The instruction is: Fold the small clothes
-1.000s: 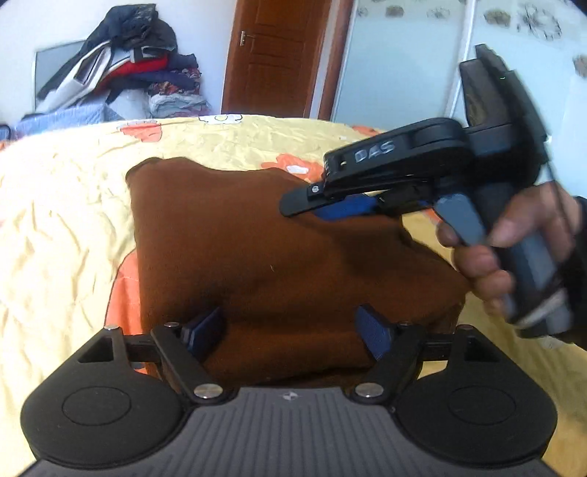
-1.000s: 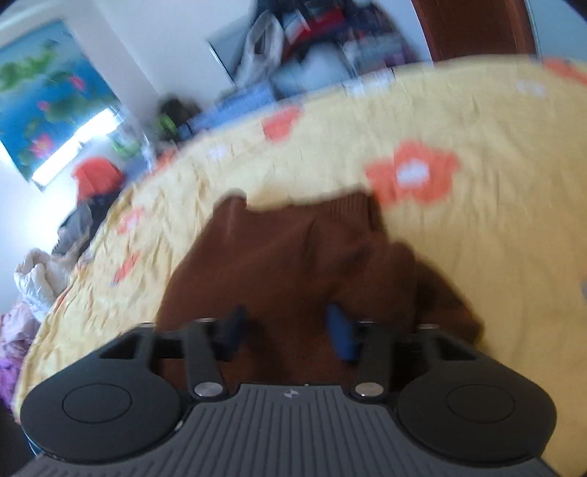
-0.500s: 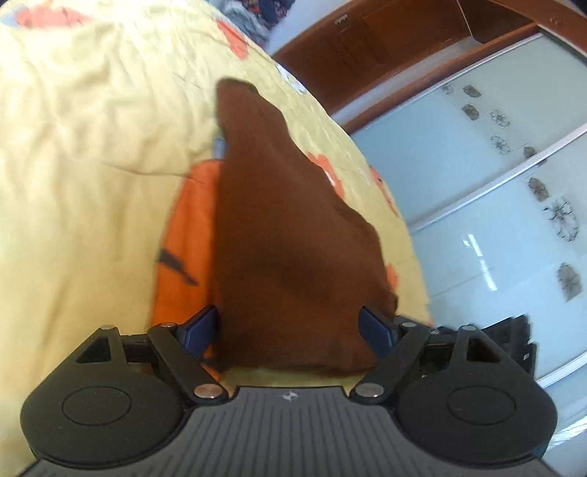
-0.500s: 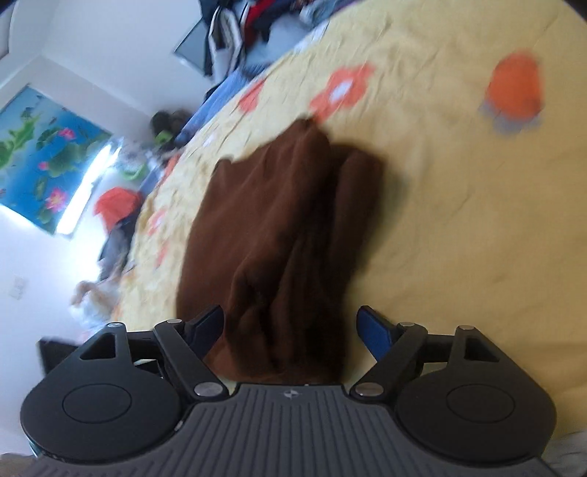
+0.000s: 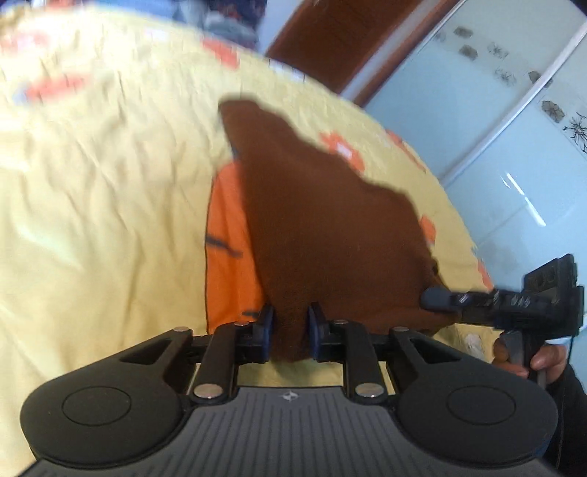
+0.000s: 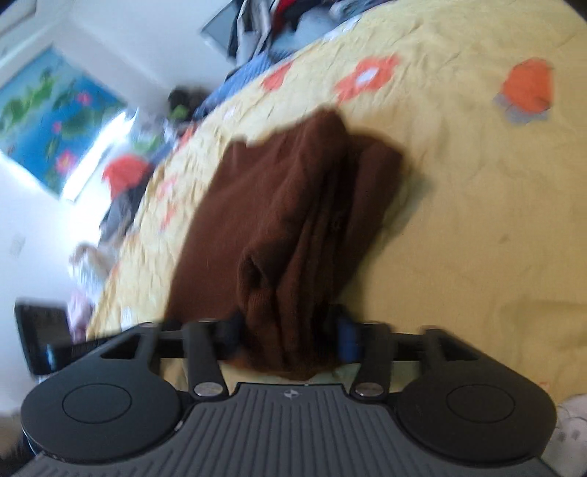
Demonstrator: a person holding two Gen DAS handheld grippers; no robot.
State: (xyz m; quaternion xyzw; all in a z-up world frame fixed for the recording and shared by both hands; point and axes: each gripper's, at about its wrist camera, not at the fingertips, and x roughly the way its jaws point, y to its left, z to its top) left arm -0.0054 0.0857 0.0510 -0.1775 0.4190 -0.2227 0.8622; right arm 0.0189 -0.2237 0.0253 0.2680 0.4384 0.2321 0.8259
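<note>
A brown knitted garment (image 5: 330,227) lies on the yellow flowered bedspread (image 5: 102,205). My left gripper (image 5: 290,332) is shut on the near edge of the garment, with cloth bunched between its blue pads. The right gripper shows at the right of the left wrist view (image 5: 440,297), at the garment's right corner. In the right wrist view the garment (image 6: 293,220) is folded in thick ridges, and my right gripper (image 6: 290,335) is closed on a thick bunch of it.
A pile of clothes (image 6: 279,22) sits at the far end of the bed. A wooden door (image 5: 330,40) and glass wardrobe panels (image 5: 506,121) stand beyond the bed. A lotus picture (image 6: 55,121) hangs on the wall.
Both grippers were open around the garment's edge half a second ago and have now closed on it. The views have tilted and shifted slightly.
</note>
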